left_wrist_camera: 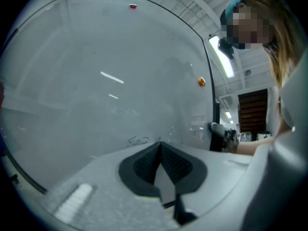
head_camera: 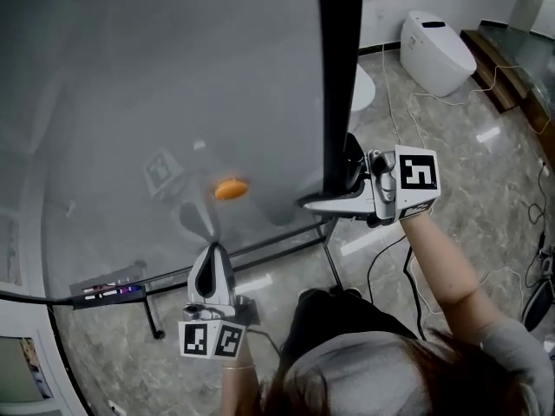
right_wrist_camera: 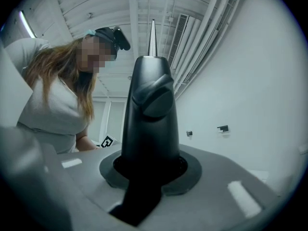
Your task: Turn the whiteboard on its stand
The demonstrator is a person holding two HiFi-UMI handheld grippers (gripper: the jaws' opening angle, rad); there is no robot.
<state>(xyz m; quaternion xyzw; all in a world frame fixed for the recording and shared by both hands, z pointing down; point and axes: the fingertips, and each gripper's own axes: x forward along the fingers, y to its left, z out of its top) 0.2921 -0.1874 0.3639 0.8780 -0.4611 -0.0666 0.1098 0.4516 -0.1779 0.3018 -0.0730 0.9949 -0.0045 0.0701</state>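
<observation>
Whiteboard (head_camera: pixel 156 102): on its stand, facing you | your right gripper (head_camera: pixel 310 204): clamped on the board's black side frame (head_camera: pixel 338 76), right edge | your left gripper (head_camera: pixel 212 250): jaws closed together, empty, tips near the board's lower edge

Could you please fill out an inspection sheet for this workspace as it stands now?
Surface: glossy marble-tile floor.
Job's things: large grey whiteboard with black side frame, on a black metal stand.
Clutter: round orange magnet on the board; coloured markers at its lower edge.
Grippers: left gripper jaws together, tips at the board face; right gripper shut on the black side frame.
Cables: white cable and black cable on the floor.
Surroundings: white toilet-like unit by the wall.
</observation>
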